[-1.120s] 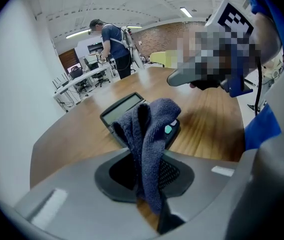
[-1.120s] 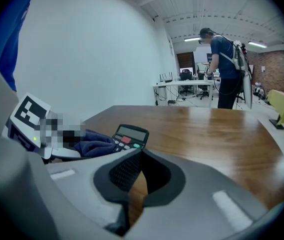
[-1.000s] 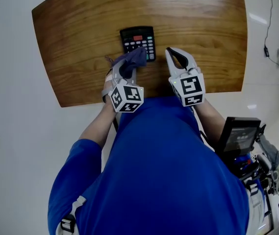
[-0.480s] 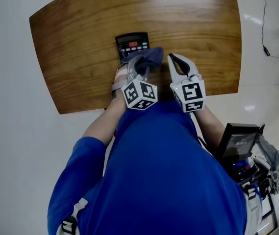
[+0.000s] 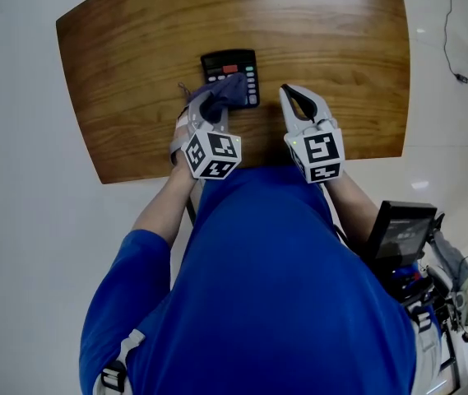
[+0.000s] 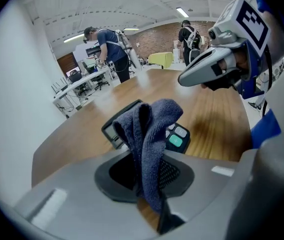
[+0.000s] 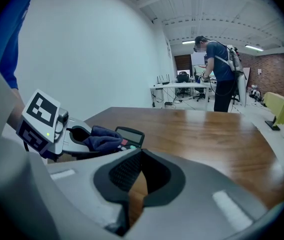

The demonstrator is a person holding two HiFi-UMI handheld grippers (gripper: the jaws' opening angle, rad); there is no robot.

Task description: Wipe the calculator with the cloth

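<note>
Here the left tool (image 5: 210, 113) pinches the cloth (image 5: 225, 94) over the near keys of the calculator (image 5: 227, 61); light, flat strokes seem best, and the closed, empty right tool (image 5: 293, 97) could steady it.

Bright, even light falls from ceiling strip lamps (image 6: 184, 12), leaving the white floor (image 5: 447, 122) nearly washed out, with small glare spots. The wooden surface (image 5: 316, 23) carries a soft sheen and one faint shadow beneath the right tool (image 6: 181, 79). Both gripper views bulge like fisheyes, dark at the corners; the cloth (image 6: 149, 134) stays sharp, the far room soft.
</note>
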